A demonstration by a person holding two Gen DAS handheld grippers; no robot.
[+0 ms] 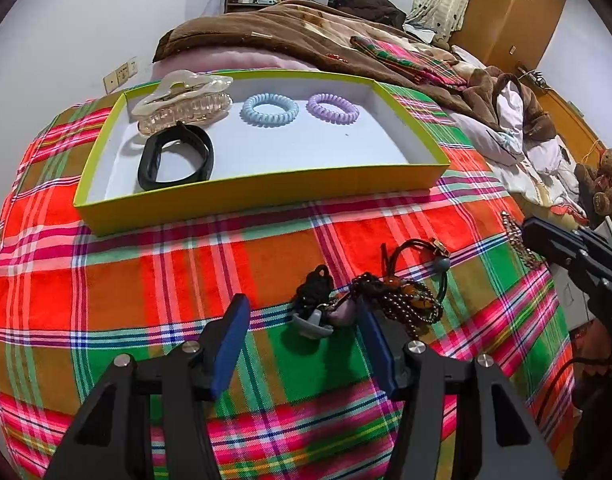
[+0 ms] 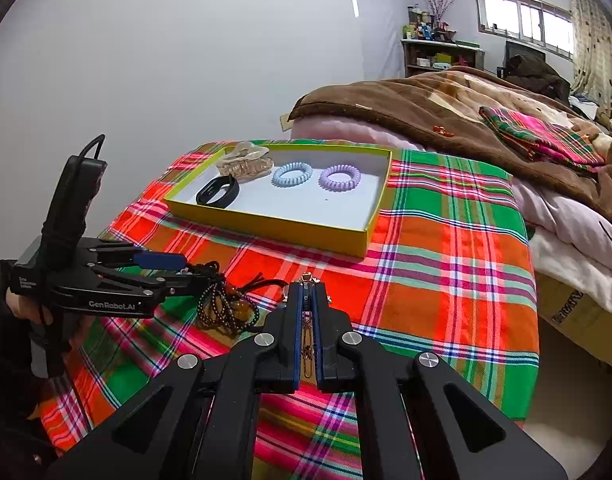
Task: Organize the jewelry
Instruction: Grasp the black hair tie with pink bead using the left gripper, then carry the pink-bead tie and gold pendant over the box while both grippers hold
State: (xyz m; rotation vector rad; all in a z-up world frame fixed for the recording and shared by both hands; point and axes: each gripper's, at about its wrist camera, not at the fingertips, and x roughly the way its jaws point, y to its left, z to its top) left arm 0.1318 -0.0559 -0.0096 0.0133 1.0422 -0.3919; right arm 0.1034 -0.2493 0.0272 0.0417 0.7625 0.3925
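Bedroom walls are pale and a bed with a brown blanket [image 2: 446,108] lies behind; in front is a surface covered with a bright plaid cloth [image 1: 186,272], and I cannot tell if a tabletop is under it.

On the cloth stands a shallow yellow-green tray [image 1: 266,194]. From left to right it holds a clear hair claw [image 1: 182,102] with a black band [image 1: 176,158] in front of it, then a blue coil tie [image 1: 270,110] and a purple coil tie [image 1: 332,108], well apart from each other. The right part of the tray is bare.

Nearer, the left gripper [image 1: 302,326] has its jaws moderately wide and holds nothing. Between its fingers lies the near end of a tangled pile [image 1: 386,292]: black cords, dark beads, a black elastic with a small ball, and a grey piece. The jaws do not press on them.

Further right, the right gripper [image 2: 306,304] has its jaws closed on a thin gold chain [image 2: 306,336], which hangs between the fingers and pokes out at the tips.

I judge the chain goes into the tray next. Because it is thin and loose, it could slip from the jaws, or a hanging end could catch on the pile or on the tray rim. If the left jaws close on the pile, they could lift several tangled pieces together
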